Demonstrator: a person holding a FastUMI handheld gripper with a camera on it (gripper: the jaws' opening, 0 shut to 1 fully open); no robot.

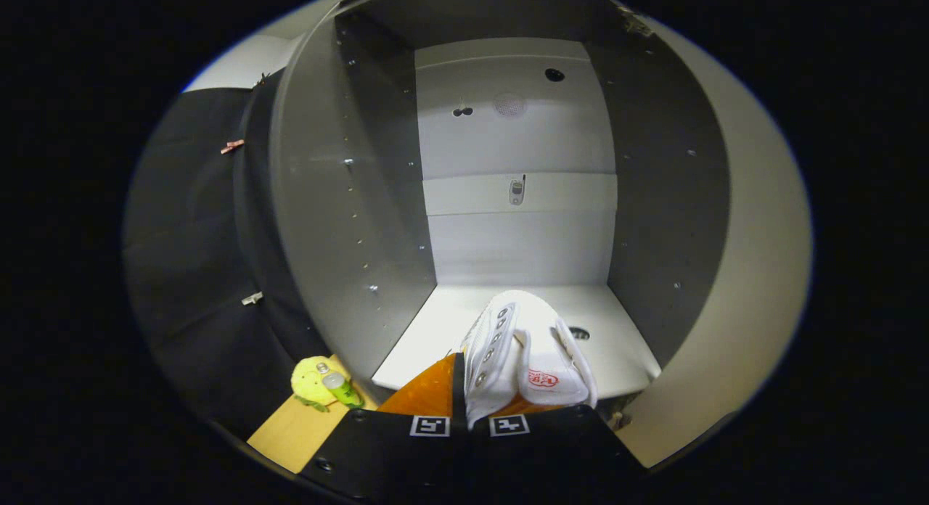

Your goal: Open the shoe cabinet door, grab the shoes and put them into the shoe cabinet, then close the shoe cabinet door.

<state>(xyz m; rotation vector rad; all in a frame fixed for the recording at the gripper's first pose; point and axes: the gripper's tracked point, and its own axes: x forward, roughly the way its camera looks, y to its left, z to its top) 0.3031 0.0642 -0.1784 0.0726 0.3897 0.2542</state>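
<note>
The shoe cabinet point(348, 222) stands open straight ahead, with grey side walls and a white back panel. Its white bottom shelf point(624, 360) lies just beyond my fingers. A white shoe point(526, 352) with a row of eyelets and a red logo on the tongue is pinched between my fingers, toe pointing into the cabinet over the front of the shelf. My gripper point(469, 407) is shut on the shoe's upper. The open door point(755, 273) swings out on the right.
A yellow-green soft toy point(313, 380) and a small green bottle point(341, 389) sit on a wooden surface point(290, 432) left of the cabinet. Black cloth hangs behind them on the left. A small round hole point(578, 333) marks the shelf.
</note>
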